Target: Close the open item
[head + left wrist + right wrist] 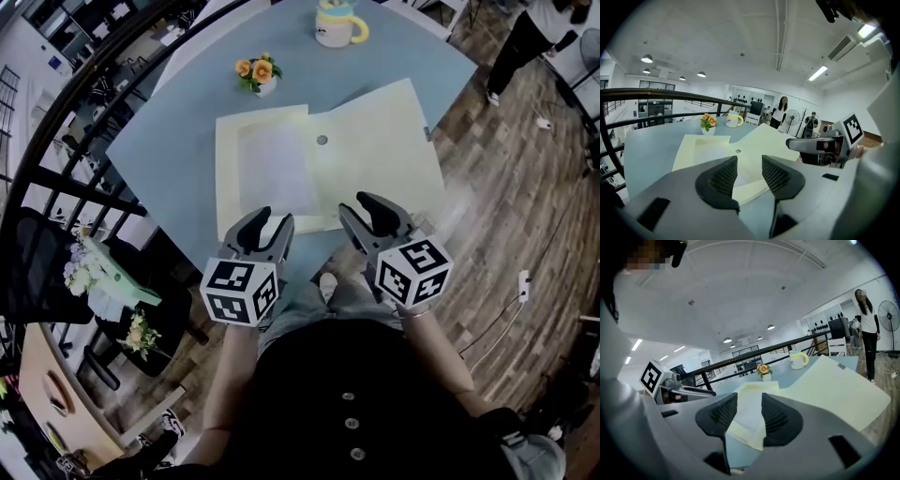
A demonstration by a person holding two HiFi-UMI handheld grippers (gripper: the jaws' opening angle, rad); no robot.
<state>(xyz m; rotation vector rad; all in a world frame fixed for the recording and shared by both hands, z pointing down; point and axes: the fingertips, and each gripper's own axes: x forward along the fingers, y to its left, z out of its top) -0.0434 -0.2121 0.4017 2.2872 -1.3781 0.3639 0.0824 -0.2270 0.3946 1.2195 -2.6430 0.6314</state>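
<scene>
A pale yellow folder (pixel 375 141) lies spread open on the blue-grey table (pixel 169 141), with a white sheet (pixel 275 169) on its left half and a small round fastener near the fold. My left gripper (pixel 272 218) hovers over the folder's near left edge, jaws open with nothing between them. My right gripper (pixel 355 202) hovers beside it over the near edge of the right flap, also open and empty. The left gripper view shows its jaws (pixel 749 161) apart above the folder (pixel 754 145). In the right gripper view the jaws (pixel 749 399) frame the folder's near corner (pixel 745 427).
A small pot of orange flowers (pixel 258 73) and a yellow-handled mug (pixel 339 23) stand at the table's far side. A black railing (pixel 66 178) runs along the left. A person (pixel 525 37) stands on the wood floor at the far right.
</scene>
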